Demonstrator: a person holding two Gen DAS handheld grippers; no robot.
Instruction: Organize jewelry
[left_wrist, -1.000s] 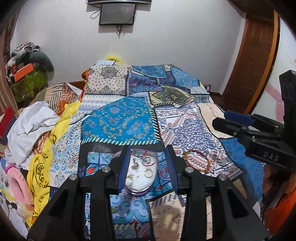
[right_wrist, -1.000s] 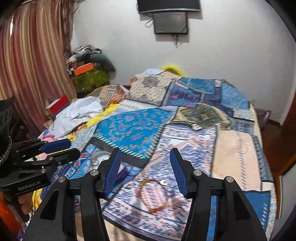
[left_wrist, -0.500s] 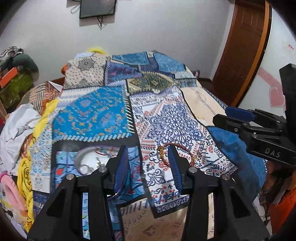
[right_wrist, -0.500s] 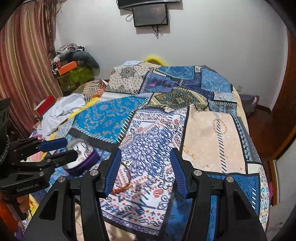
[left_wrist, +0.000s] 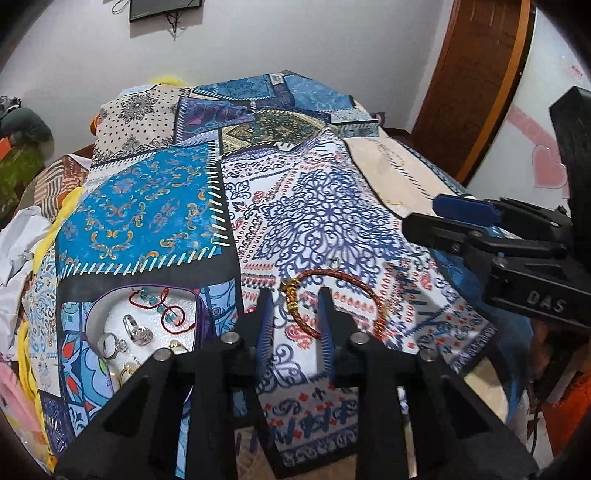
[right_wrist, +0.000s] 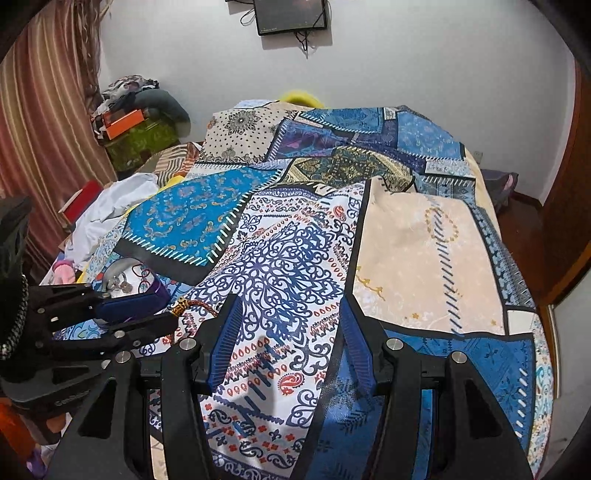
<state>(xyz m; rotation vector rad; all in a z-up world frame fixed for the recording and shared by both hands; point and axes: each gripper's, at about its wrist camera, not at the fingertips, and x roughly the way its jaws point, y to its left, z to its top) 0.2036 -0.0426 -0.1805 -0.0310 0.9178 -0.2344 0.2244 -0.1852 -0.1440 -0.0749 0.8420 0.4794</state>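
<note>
A red and gold bangle (left_wrist: 334, 280) lies flat on the patterned bedspread (left_wrist: 317, 206). My left gripper (left_wrist: 294, 295) is open, its two blue-padded fingers straddling the bangle's left side with the gold clasp (left_wrist: 290, 291) between them. A purple-rimmed white jewelry tray (left_wrist: 147, 325) to its left holds rings, earrings and a red beaded cord. My right gripper (right_wrist: 290, 306) is open and empty over the bedspread, to the right of the bangle (right_wrist: 192, 304); the tray shows at its left (right_wrist: 129, 278).
Piled clothes (left_wrist: 22, 236) and a yellow cloth (left_wrist: 44, 236) lie along the bed's left edge. A wooden door (left_wrist: 476, 74) stands at the right. A screen (right_wrist: 291, 16) hangs on the far wall. A striped curtain (right_wrist: 40, 122) hangs at left.
My left gripper has moved right from over the tray to the bangle and narrowed its fingers around the clasp side. My right gripper has swung right, away from the bangle.
</note>
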